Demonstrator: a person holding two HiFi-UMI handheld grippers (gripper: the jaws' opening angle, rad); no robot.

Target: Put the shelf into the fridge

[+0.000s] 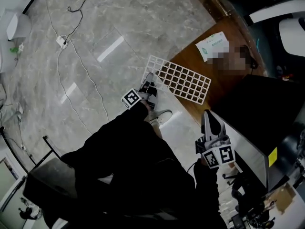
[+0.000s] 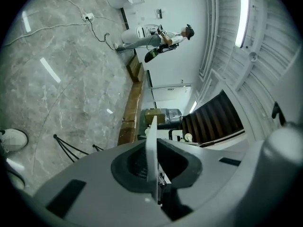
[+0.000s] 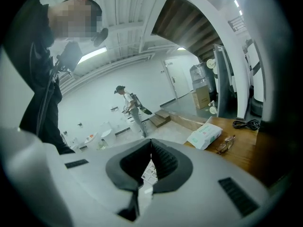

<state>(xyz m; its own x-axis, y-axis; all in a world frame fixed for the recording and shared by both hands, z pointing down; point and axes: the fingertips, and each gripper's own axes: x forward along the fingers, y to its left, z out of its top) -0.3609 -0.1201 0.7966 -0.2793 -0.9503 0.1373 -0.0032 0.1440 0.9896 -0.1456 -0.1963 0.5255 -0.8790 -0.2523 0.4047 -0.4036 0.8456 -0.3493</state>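
The shelf [image 1: 183,81] overhangs the wooden surface [image 1: 236,30]. Our left gripper [image 1: 149,83] is clamped on its edge, and our right gripper [image 1: 210,119] is clenched, empty.

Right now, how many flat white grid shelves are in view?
1. The flat white grid shelf lies partly on the brown wooden table, with its overhanging edge clamped in the left gripper. Others may be hidden out of frame.

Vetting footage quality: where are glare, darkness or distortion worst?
Head view: light streaks glare on the marble floor; the person's dark clothing swallows detail. Left gripper view: fisheye bends the room, corners black, shelf edge sharp. Right gripper view: same bending.
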